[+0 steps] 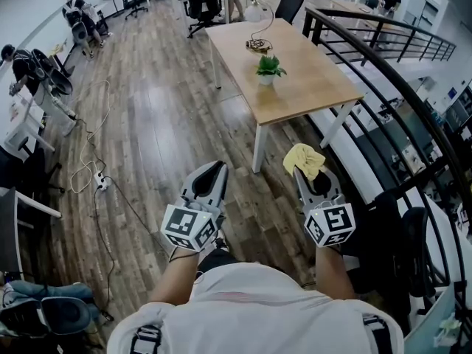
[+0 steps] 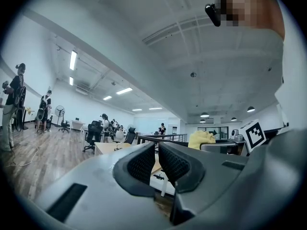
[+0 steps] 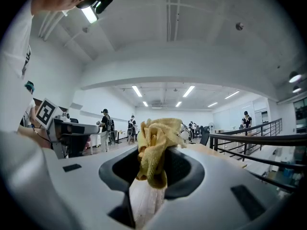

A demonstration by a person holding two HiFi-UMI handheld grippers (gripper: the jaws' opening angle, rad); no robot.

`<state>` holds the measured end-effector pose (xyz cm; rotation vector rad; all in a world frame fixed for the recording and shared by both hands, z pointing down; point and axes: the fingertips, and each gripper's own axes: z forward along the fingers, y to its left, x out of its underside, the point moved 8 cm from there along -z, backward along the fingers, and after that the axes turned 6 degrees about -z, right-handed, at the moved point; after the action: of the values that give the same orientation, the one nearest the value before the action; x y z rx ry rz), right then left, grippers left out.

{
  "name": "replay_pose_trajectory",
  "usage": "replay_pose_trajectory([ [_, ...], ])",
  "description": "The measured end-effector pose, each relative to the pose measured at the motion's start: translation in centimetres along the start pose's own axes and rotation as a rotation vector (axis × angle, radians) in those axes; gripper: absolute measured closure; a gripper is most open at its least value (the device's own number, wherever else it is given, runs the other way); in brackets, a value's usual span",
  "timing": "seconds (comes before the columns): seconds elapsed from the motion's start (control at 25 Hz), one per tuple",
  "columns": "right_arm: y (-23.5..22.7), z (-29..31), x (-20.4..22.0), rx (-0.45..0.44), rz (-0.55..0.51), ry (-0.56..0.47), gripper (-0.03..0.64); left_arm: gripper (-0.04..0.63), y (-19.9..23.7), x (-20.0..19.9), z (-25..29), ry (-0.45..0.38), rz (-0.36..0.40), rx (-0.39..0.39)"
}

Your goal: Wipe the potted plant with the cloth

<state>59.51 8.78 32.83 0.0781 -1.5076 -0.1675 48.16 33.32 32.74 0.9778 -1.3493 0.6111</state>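
A small green potted plant (image 1: 269, 69) in a white pot stands on the wooden table (image 1: 310, 87), well ahead of both grippers. My right gripper (image 1: 310, 174) is shut on a yellow cloth (image 1: 304, 159), which bunches up out of its jaws (image 3: 156, 145). My left gripper (image 1: 212, 177) is shut with nothing between its jaws (image 2: 157, 161). Both are held level at waist height above the floor, short of the table's near end. From the left gripper view the cloth (image 2: 200, 139) shows to the right.
A desk lamp (image 1: 257, 21) stands on the table behind the plant. A black railing (image 1: 383, 87) runs along the right side. Office chairs (image 1: 203, 2) and people are at the far end. A cable and power strip (image 1: 100, 181) lie on the wood floor at left.
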Motion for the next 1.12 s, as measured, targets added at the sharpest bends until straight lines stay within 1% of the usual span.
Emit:
replay_pose_trajectory([
  [0.08, 0.0, 0.2, 0.2, 0.006, 0.015, -0.004, 0.436, 0.561, 0.3, 0.2, 0.0, 0.007, -0.003, -0.001],
  [0.24, -0.3, 1.0, 0.2, 0.009, 0.066, -0.046, 0.433, 0.561, 1.4, 0.5, 0.5, 0.022, -0.011, 0.0],
  [0.44, -0.1, 3.9, 0.2, -0.002, 0.066, -0.042, 0.433, 0.561, 4.1, 0.5, 1.5, 0.029, -0.022, -0.004],
  [0.64, 1.0, 9.2, -0.3, -0.02, 0.062, -0.031, 0.433, 0.561, 9.1, -0.4, 2.6, 0.021, -0.032, -0.015],
  [0.88, 2.8, 16.7, -1.6, -0.031, 0.053, -0.024, 0.433, 0.561, 16.6, -2.5, 3.7, -0.002, -0.046, -0.028],
  [1.0, 3.7, 20.1, -2.3, -0.029, 0.039, -0.025, 0.433, 0.561, 20.3, -3.0, 4.1, -0.001, -0.063, -0.032],
  [1.12, 4.3, 22.3, -2.7, -0.015, 0.03, -0.021, 0.433, 0.561, 23.0, -3.0, 4.5, 0.014, -0.076, -0.03],
])
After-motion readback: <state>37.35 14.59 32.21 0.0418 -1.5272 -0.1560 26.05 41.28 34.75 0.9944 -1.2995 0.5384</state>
